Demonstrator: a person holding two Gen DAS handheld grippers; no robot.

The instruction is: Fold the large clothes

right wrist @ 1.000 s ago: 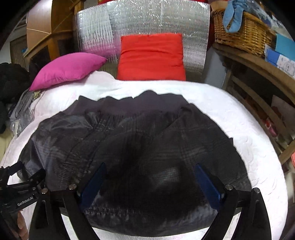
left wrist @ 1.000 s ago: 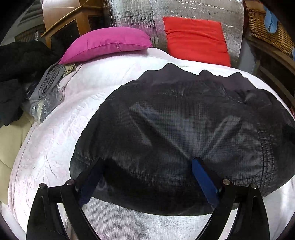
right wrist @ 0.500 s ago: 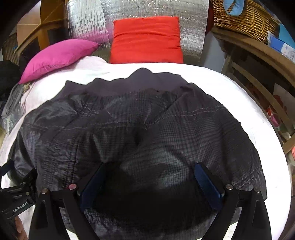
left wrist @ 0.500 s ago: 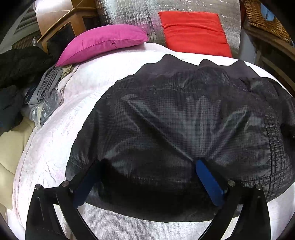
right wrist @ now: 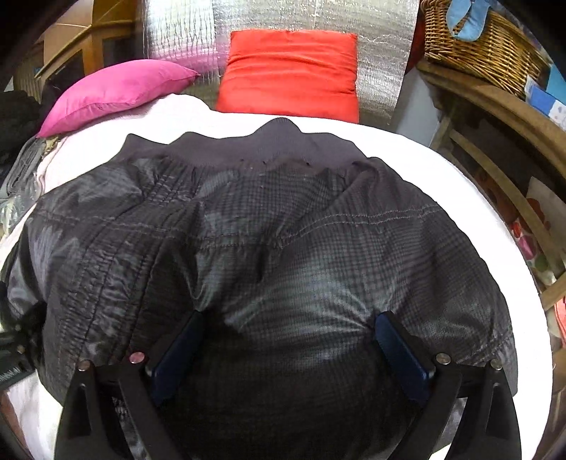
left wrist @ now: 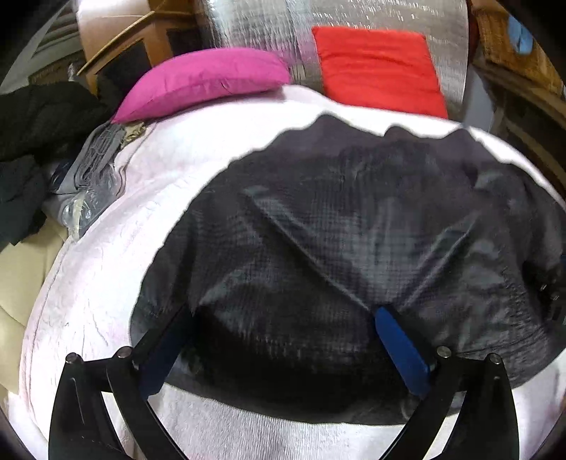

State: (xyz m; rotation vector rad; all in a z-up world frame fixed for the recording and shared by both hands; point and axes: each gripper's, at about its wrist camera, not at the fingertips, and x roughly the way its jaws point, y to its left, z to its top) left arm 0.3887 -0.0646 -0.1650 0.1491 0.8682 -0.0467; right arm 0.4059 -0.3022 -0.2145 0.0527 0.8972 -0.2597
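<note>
White quilted bedding (left wrist: pixel 106 254) spreads beneath both claws. Directly ahead lies the dark grey checked nylon jacket (right wrist: pixel 283 254). Left claw (left wrist: pixel 283 339) and right claw (right wrist: pixel 288 339) gape wide over its near hem, gripping nothing.

There is one dark grey checked quilted jacket with a ribbed hem (right wrist: pixel 283 254), lying on one white textured bedspread (right wrist: pixel 470 212), and two cushions stand at the far end: one magenta fabric cushion (right wrist: pixel 113 92) and one red square fabric cushion (right wrist: pixel 290 74). One woven wicker basket (right wrist: pixel 484 53) sits on the wooden shelf to the right with one light blue cloth (right wrist: pixel 467 17) in it, and one heap of black clothing (left wrist: pixel 39 148) lies off the bed's left side (how many garments it holds cannot be told). Each gripper shows two black fingers (right wrist: pixel 399 357) with blue pads, four in all.
</note>
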